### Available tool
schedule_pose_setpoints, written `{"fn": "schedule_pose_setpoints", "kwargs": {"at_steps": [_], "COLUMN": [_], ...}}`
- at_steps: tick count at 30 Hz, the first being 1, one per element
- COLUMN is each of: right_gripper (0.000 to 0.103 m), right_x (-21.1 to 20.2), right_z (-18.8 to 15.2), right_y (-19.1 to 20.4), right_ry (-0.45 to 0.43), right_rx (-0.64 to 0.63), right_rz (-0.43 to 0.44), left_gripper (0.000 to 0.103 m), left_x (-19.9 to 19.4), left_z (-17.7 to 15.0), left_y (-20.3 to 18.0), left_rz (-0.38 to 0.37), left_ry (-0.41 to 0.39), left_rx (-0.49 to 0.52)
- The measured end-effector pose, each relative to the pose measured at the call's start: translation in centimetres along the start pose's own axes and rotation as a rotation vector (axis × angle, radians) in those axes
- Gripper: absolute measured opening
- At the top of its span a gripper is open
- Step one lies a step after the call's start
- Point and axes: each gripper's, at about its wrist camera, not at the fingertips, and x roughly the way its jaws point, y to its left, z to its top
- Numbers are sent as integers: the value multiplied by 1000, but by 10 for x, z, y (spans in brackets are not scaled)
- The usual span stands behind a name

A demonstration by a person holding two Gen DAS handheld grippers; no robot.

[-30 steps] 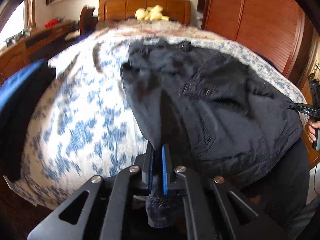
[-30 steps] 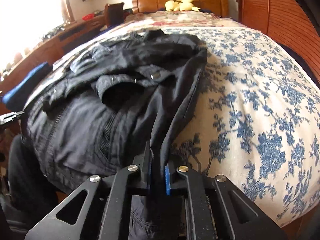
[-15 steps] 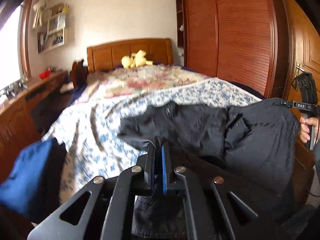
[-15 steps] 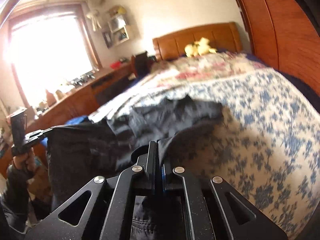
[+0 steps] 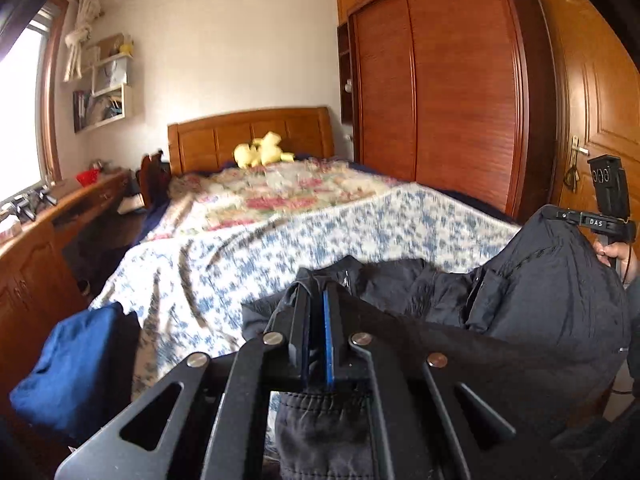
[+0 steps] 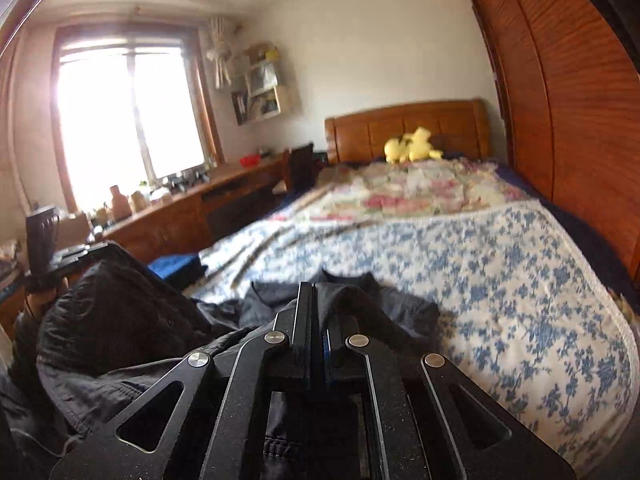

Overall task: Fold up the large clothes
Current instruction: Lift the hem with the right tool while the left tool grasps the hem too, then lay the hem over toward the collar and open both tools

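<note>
Blue-flowered bedspread (image 5: 280,248) covers the bed, and one black jacket (image 5: 540,300) hangs above its near end, an edge pinched in each of two clamped tools: left gripper (image 5: 316,320), right gripper (image 6: 318,320). Best keep both edges level and taut, I'd judge, before laying it flat.

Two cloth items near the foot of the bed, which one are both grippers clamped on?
The black jacket: both the left gripper and right gripper pinch its edge. The folded blue garment sits untouched at the bed's left side.
</note>
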Motion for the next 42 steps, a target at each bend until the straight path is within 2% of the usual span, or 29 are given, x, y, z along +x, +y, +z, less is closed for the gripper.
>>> {"fn": "schedule_pose_setpoints", "kwargs": {"at_steps": [4, 10, 14, 19, 28, 32, 36, 42], "right_gripper": [1, 1, 1, 1, 2, 2, 2, 4], "right_x": [38, 85, 119, 157, 212, 235, 253, 272], "right_z": [-20, -38, -35, -23, 2, 1, 0, -14], "right_y": [-8, -37, -60, -80, -86, -94, -102, -110], "right_ry": [70, 101, 110, 129, 146, 191, 214, 279], "right_rx": [-11, 47, 81, 84, -2, -20, -37, -45], "right_rz": [-32, -58, -79, -111, -178, -221, -260, -303], "left_gripper": [3, 3, 3, 3, 3, 3, 3, 6], "left_x": [33, 73, 100, 117, 157, 179, 199, 213], "left_z": [-18, -26, -24, -21, -12, -11, -11, -32], "left_y": [4, 24, 34, 39, 62, 75, 81, 96], "left_rz": [-2, 2, 24, 38, 62, 60, 95, 55], "left_ry": [50, 65, 57, 4, -20, -19, -16, -5], "left_rx": [-22, -81, -103, -136, -165, -181, -180, -232]}}
